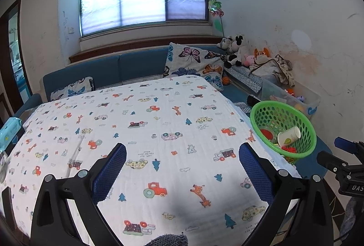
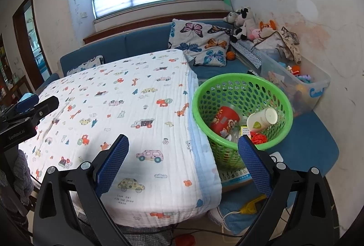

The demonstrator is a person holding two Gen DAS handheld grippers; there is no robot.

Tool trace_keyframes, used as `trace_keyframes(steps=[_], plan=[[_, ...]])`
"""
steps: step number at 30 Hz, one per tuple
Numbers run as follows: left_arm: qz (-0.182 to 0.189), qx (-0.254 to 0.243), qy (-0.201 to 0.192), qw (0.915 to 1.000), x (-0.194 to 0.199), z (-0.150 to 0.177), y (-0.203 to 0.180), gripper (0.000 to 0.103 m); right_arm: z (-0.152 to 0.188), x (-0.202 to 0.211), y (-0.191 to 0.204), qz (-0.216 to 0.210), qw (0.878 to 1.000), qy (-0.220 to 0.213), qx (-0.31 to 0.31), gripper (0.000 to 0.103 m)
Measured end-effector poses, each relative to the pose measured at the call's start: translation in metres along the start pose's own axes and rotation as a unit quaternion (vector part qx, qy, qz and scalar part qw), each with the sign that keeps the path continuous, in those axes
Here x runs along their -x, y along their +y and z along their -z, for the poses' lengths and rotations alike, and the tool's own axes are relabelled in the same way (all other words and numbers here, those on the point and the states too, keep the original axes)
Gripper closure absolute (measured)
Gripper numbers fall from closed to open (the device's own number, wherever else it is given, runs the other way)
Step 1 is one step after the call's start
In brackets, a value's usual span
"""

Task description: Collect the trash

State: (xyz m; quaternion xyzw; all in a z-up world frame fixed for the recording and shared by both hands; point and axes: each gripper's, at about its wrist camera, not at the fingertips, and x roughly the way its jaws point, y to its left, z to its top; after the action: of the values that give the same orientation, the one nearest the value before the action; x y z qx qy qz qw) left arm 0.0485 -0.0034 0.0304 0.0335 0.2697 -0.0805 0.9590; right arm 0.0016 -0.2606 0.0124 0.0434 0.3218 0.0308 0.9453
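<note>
Both your left gripper (image 1: pixel 182 156) and right gripper (image 2: pixel 183 148) show fingers apart, empty; at two o'clock, the basket (image 2: pixel 229 82) could tip if nudged.

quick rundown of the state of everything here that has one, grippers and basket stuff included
left gripper: open, empty, over the blanket
right gripper: open, empty
green basket: upright beside the table, holding trash
white cup: on its side in the basket
red cup: tipped over in the basket
patterned blanket: spread flat over the table
clear storage bin: open, toys inside
</note>
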Motion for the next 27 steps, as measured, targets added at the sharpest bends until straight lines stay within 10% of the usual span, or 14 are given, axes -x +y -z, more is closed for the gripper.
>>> trace_keyframes(steps=[27], plan=[[-0.002, 0.002, -0.001, 1.0, 0.0, 0.001, 0.0025, 0.007, 0.0003, -0.0014, 0.0044, -0.001, 1.0, 0.001, 0.002, 0.007]])
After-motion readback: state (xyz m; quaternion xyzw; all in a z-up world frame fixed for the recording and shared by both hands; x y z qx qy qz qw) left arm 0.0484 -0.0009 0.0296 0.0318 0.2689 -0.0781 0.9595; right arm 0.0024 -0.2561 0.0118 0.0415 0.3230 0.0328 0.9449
